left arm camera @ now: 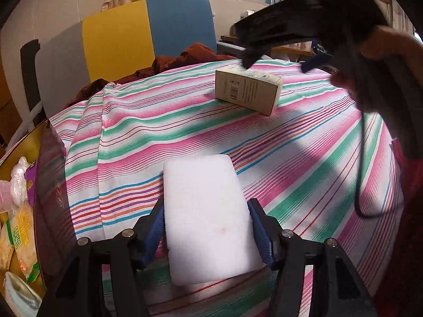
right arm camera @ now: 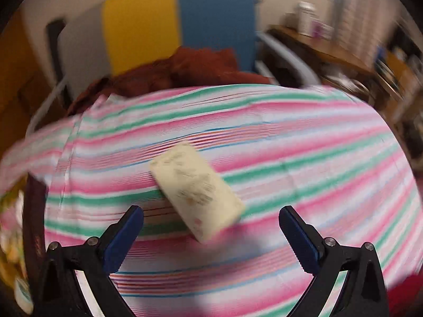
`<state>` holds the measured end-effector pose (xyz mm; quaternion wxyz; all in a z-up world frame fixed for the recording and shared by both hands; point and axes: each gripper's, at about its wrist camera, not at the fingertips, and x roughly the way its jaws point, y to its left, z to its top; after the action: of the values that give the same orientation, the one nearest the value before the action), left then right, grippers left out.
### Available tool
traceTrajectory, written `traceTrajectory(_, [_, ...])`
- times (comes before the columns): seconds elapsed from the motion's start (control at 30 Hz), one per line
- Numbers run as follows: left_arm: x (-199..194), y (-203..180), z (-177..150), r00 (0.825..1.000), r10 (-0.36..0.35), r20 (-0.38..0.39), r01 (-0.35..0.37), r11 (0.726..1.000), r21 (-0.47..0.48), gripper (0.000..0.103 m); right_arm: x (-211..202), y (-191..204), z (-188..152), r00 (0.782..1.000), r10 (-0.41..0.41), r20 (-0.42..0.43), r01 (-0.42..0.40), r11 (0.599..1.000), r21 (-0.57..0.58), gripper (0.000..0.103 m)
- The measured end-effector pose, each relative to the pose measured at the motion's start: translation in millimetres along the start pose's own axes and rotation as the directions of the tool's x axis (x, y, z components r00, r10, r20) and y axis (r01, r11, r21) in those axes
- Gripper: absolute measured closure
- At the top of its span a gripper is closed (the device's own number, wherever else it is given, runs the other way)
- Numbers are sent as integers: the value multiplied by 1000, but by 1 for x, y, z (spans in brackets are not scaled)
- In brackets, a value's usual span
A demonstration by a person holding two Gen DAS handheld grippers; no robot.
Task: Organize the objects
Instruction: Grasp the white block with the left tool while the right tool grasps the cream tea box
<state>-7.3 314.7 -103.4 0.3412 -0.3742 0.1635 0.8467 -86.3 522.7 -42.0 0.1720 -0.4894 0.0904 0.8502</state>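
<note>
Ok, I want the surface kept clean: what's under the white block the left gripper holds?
Striped cloth shows all around the white block; the patch directly beneath it is covered.

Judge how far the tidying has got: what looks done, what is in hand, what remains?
Done: packets already sit in the yellow box. In hand: the left claw grips the white block. Left: the cream carton lies on the striped cloth, below the open right claw.
</note>
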Motion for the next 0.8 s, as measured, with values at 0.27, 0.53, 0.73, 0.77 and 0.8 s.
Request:
traceTrajectory(0.27, [-2,0,-2,1000,1,8,-1,1000,3,42,47,20,17,993,-60,-99,51,994,-92,37])
traceTrajectory(0.53, [-1,0,-2,1000,2,11,-2,1000,5,42,9,16,-42,992,-2,-130,-6,998,-59,52])
traceTrajectory(0.73, [-2,-1,-2,1000,3,10,-3,1000,3,41,-7,16,-73,995,29,-92,-33,998,-45,52])
traceTrajectory(0.77, [-2,-1,-2,1000,4,10,-4,1000,3,41,-7,19,-72,996,25,-82,-30,998,-57,52])
traceTrajectory(0.8, [-2,-1,-2,1000,5,10,-6,1000,3,41,-6,20,-71,997,25,-76,-30,997,-65,52])
